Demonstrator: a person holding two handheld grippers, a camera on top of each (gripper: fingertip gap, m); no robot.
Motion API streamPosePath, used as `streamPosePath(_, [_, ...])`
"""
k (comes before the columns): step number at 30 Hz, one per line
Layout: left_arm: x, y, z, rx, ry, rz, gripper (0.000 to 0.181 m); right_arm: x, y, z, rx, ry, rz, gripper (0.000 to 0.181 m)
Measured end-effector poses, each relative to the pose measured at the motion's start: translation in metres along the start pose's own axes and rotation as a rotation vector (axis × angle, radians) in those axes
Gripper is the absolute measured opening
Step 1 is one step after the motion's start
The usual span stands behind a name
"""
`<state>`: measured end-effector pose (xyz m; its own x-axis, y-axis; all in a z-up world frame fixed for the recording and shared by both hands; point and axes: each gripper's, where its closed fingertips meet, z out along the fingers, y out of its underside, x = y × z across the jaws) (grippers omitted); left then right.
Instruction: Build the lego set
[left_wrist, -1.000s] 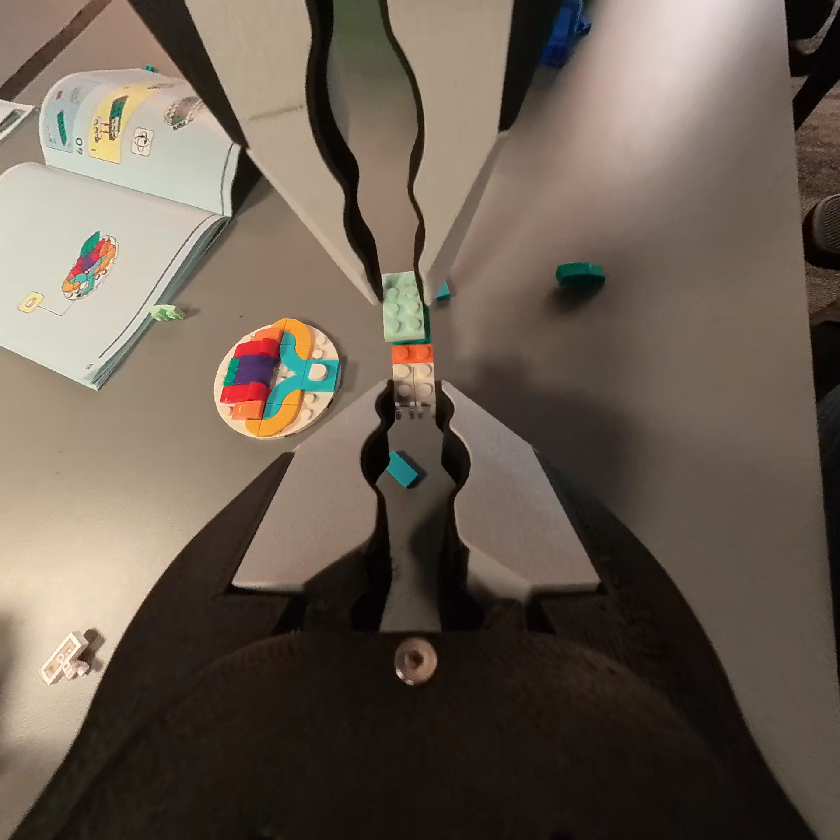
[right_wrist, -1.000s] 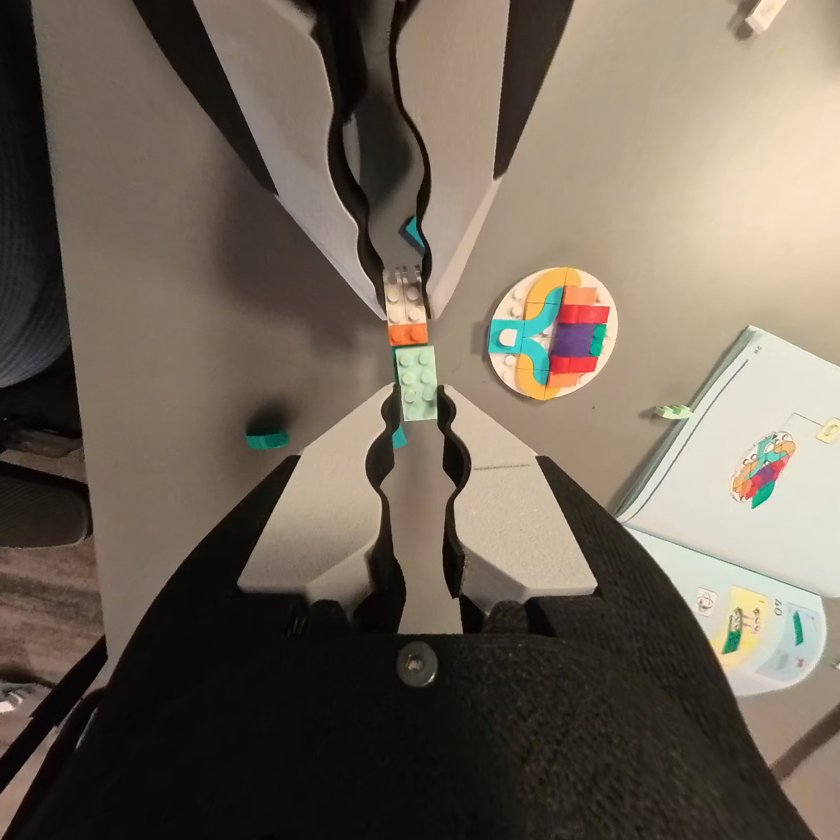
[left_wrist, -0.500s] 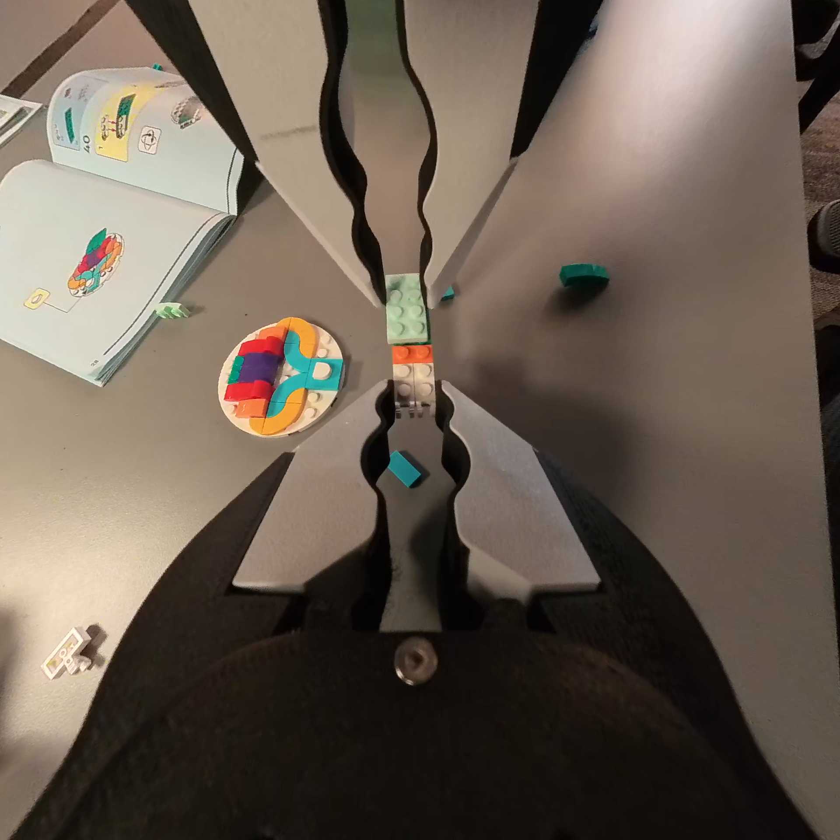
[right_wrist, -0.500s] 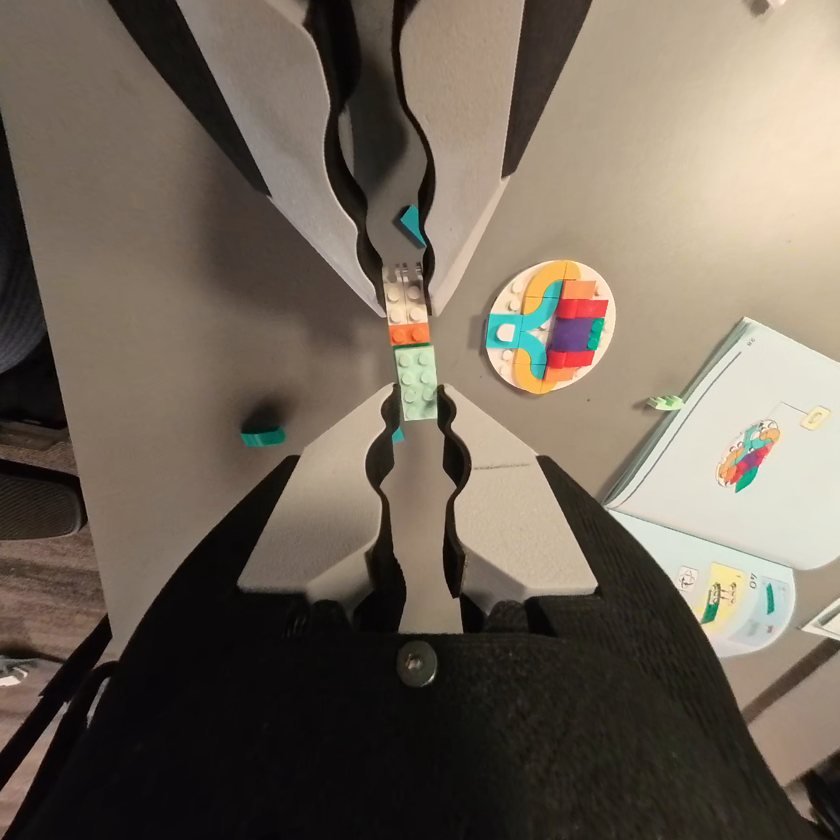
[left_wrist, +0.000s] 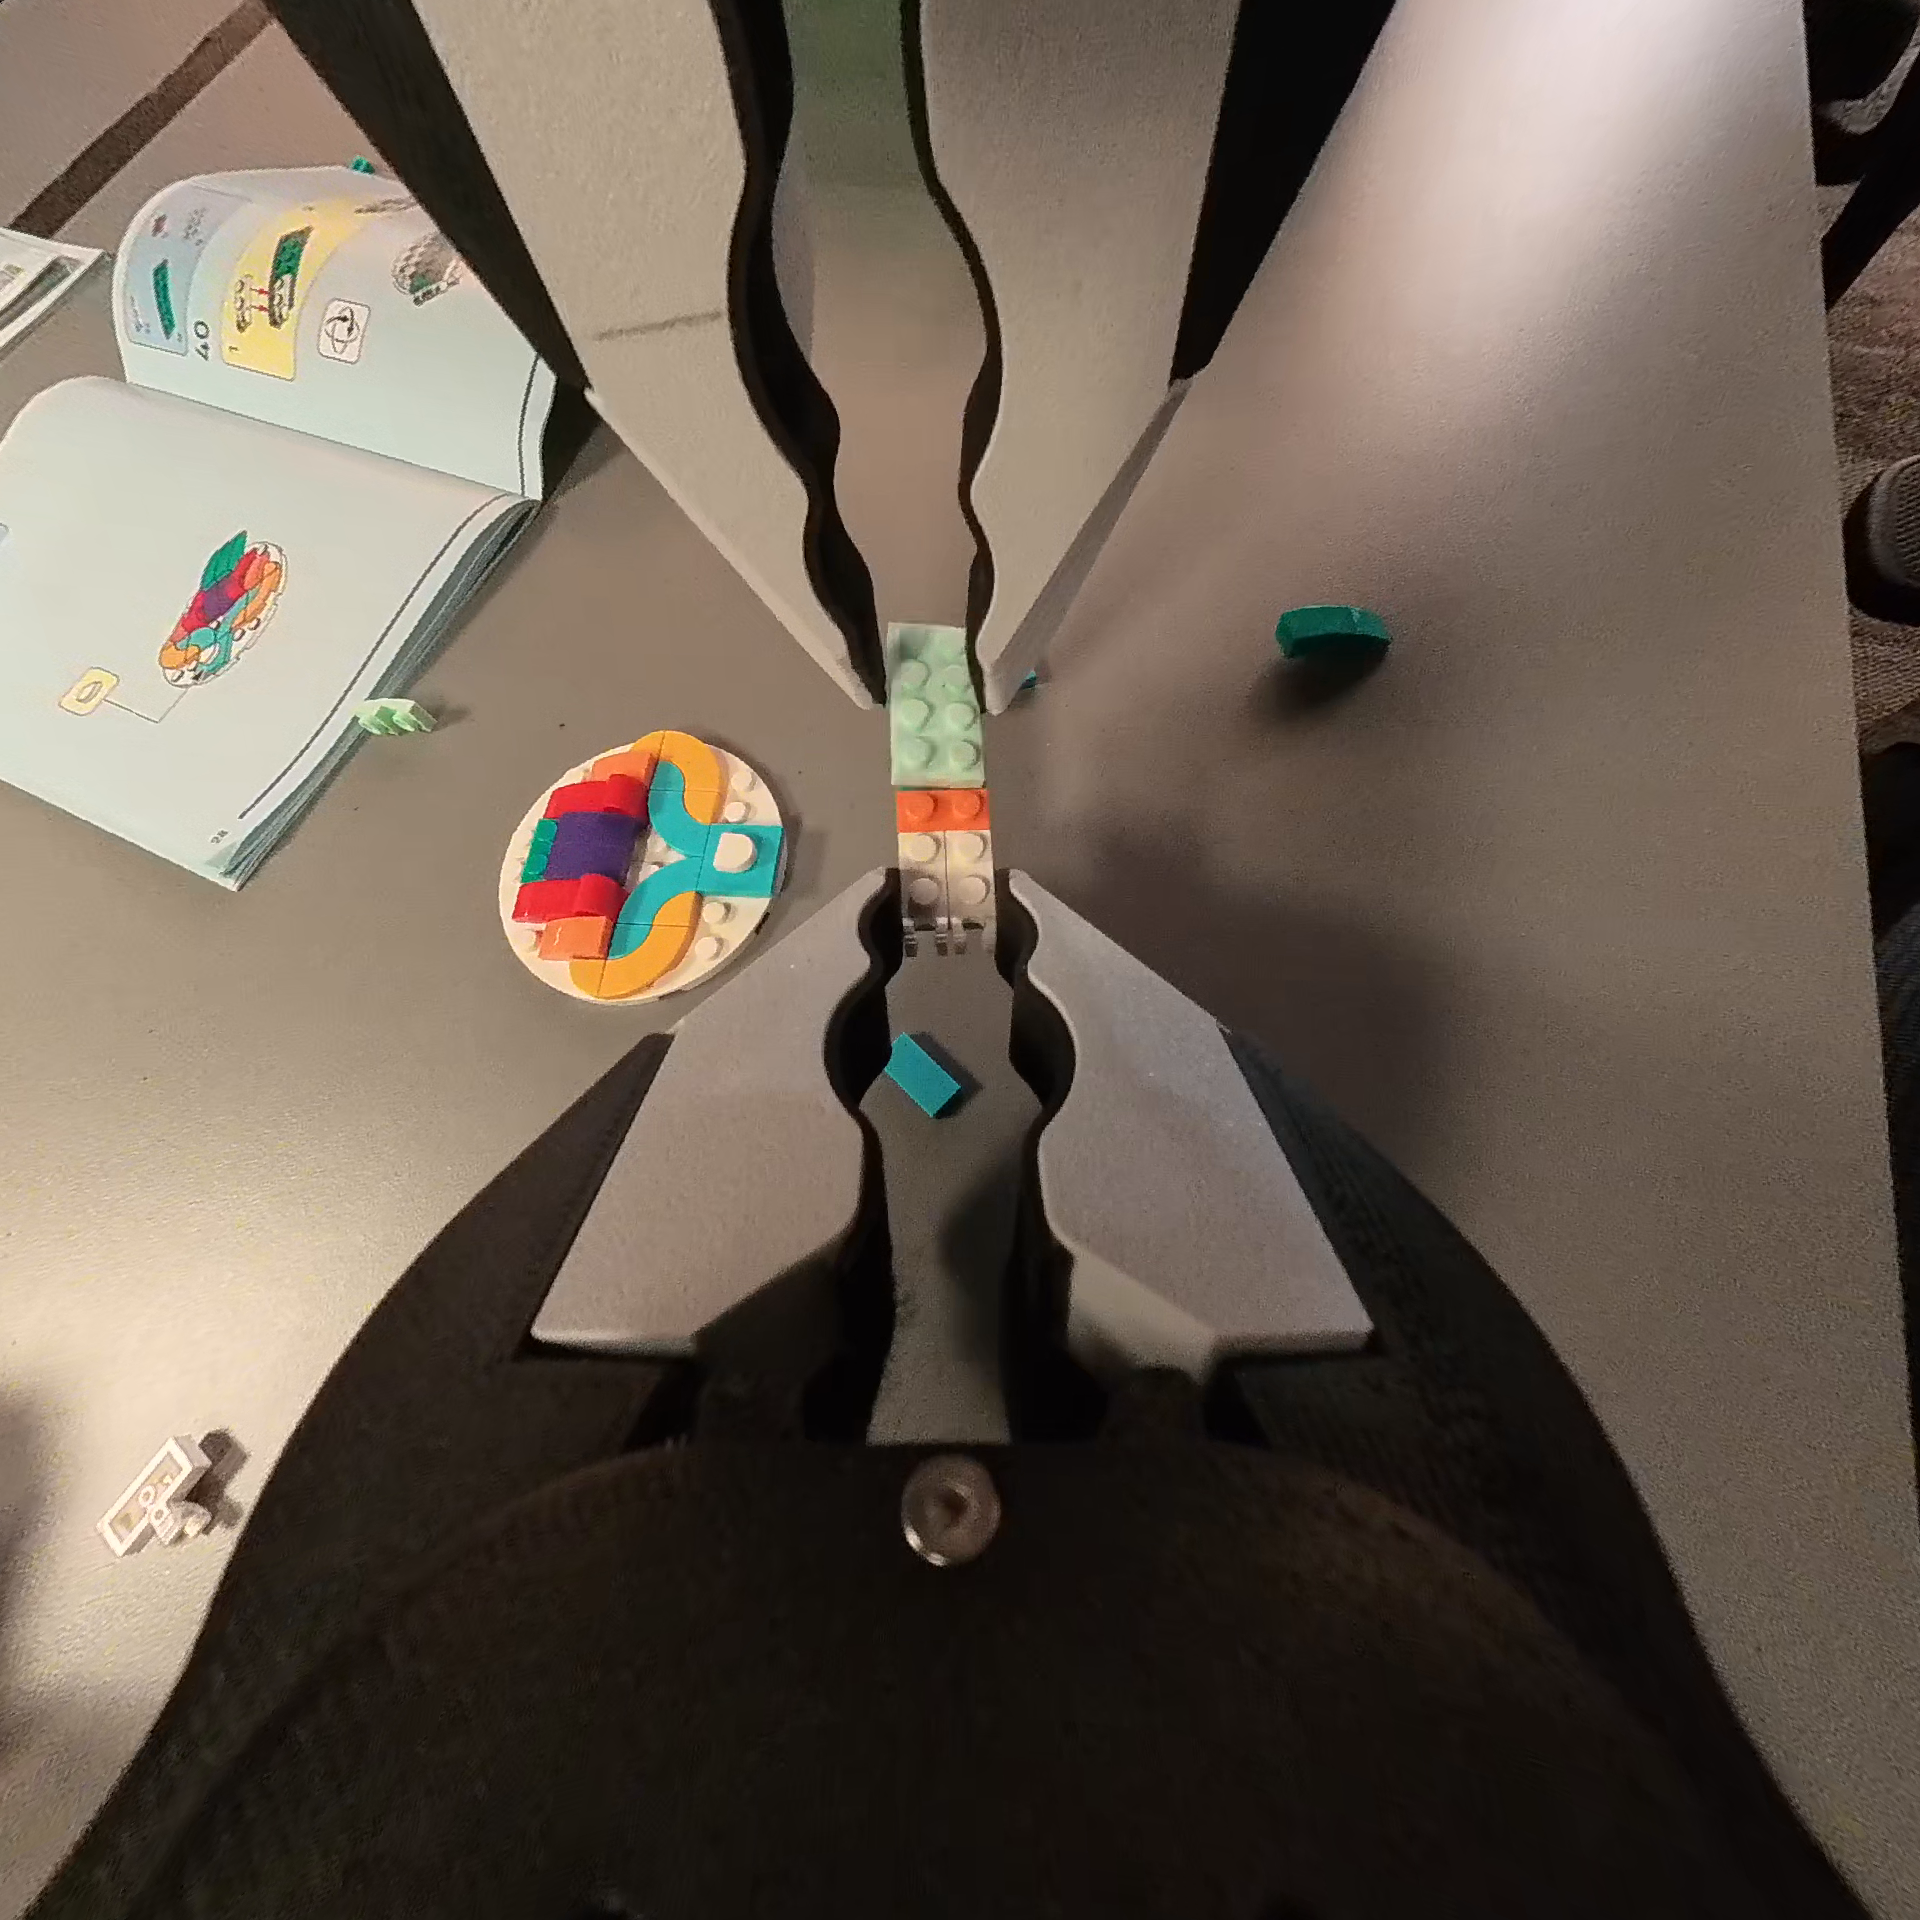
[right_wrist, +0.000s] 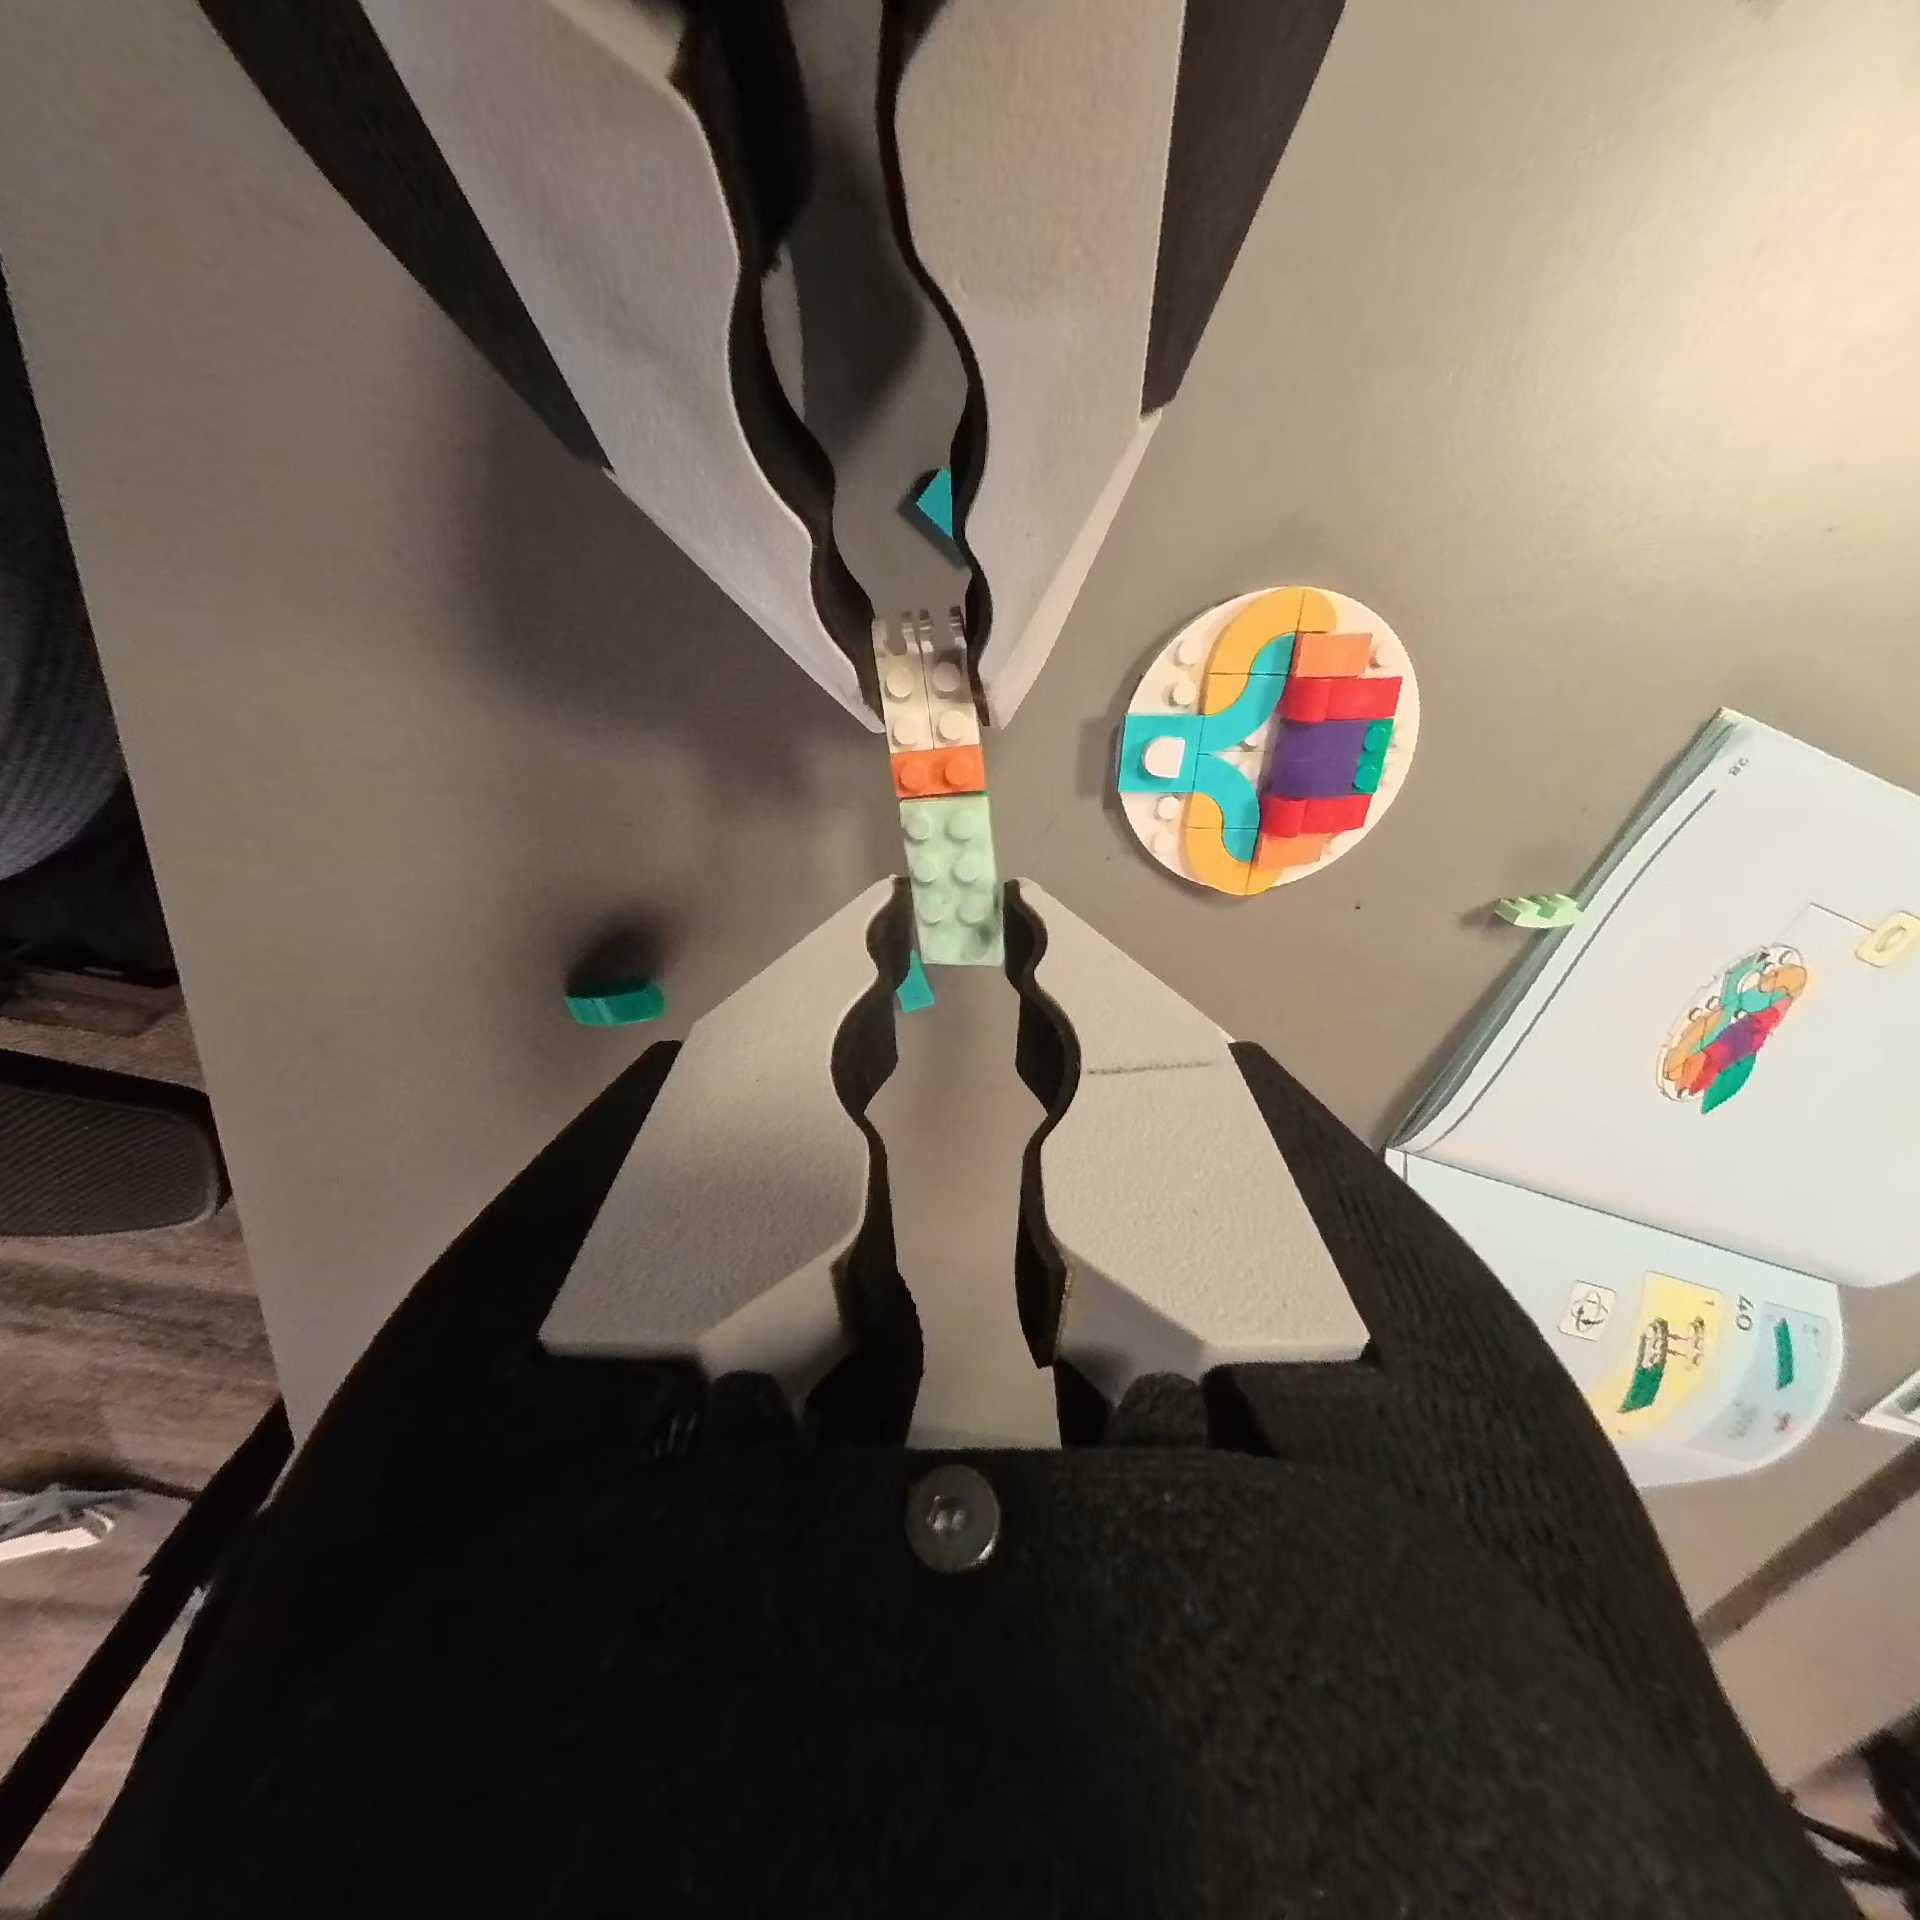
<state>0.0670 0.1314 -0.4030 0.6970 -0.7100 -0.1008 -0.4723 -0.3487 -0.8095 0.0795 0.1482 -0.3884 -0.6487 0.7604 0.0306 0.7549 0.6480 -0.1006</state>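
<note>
Left gripper (left_wrist: 948, 902): grey matte fingers with wavy inner edges, closed narrowly on the white studded piece (left_wrist: 948, 871), which carries an orange brick (left_wrist: 941, 808) at its far end. Right gripper (right_wrist: 954, 914): same build, fingers pinched on the mint green plate (right_wrist: 952, 881), a flat studded rectangle.

The two grippers meet tip to tip at frame centre. The white piece, orange brick and mint plate form one straight line, long axis running vertically in both views along the gripper fingers. Orange edge and mint edge look touching or just apart; cannot tell which.

Table (left_wrist: 1455, 935): smooth grey. Left of centre in the left wrist view lies a round white studded disc (left_wrist: 642, 864) with curved yellow, teal, red and purple tiles. Open paper booklet (left_wrist: 187, 582) at upper left. A dark green curved piece (left_wrist: 1332, 630) at right, a small teal tile (left_wrist: 923, 1074) between the left fingers, lying on the table.
</note>
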Motion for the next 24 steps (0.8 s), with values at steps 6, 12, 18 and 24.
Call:
streamPosePath(6, [0.0, -0.001, -0.001, 0.008, 0.002, -0.004, 0.015, -0.002, 0.0, 0.001, 0.002, -0.004, 0.0, 0.016])
streamPosePath(12, [-0.001, -0.001, -0.001, 0.007, 0.0, -0.006, 0.015, 0.001, -0.001, -0.004, 0.024, 0.015, 0.007, 0.022])
streamPosePath(18, [-0.003, -0.001, -0.002, 0.009, -0.013, -0.008, 0.015, 0.008, -0.016, -0.021, 0.274, 0.234, -0.046, 0.046])
streamPosePath(24, [-0.007, -0.006, -0.008, 0.028, -0.033, -0.027, 0.015, 0.02, -0.009, -0.031, 0.261, 0.97, -0.366, 0.06])
